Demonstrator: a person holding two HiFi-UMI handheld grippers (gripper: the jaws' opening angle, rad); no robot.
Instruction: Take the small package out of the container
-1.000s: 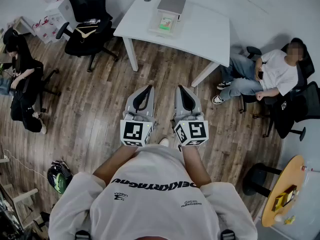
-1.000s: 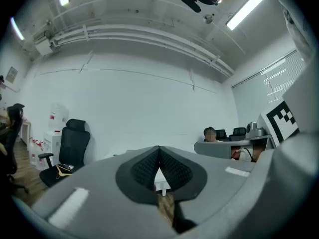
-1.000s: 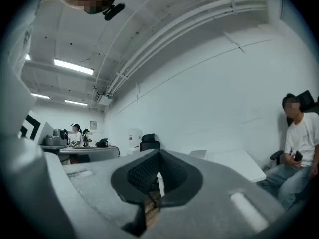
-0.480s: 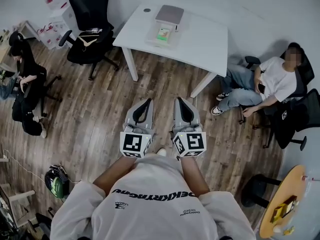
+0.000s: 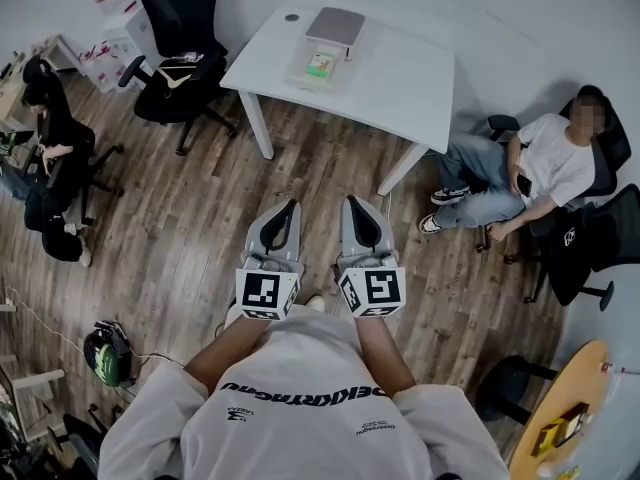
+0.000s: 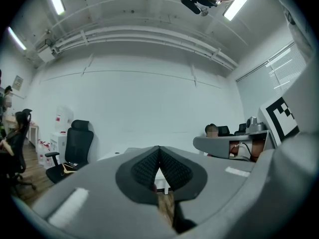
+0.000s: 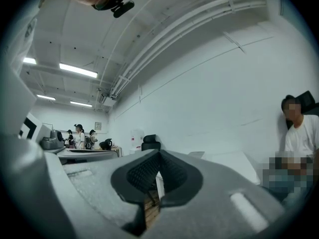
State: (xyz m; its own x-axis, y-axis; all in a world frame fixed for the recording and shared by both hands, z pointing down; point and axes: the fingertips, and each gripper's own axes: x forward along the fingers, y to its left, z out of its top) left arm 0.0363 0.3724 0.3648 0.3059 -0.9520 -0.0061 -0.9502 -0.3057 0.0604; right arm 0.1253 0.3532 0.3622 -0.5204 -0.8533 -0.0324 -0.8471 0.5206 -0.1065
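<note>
A clear lidded container [image 5: 317,66] with a green-labelled small package [image 5: 321,64] inside rests on the white table [image 5: 400,78] across the room, next to a grey box [image 5: 335,26]. My left gripper [image 5: 287,208] and right gripper [image 5: 357,204] are held side by side above the wooden floor, well short of the table. Both pairs of jaws meet at their tips with nothing between them, seen in the left gripper view [image 6: 159,151] and the right gripper view [image 7: 159,156].
A black office chair [image 5: 180,38] stands left of the table. A seated person [image 5: 545,163] is at the right, another person [image 5: 50,158] sits at the left. A round wooden table [image 5: 560,423] is at the bottom right and a helmet [image 5: 105,353] lies on the floor.
The view has shifted a little: the table and container sit slightly farther up and left in the head view. Both grippers stay side by side and shut.
</note>
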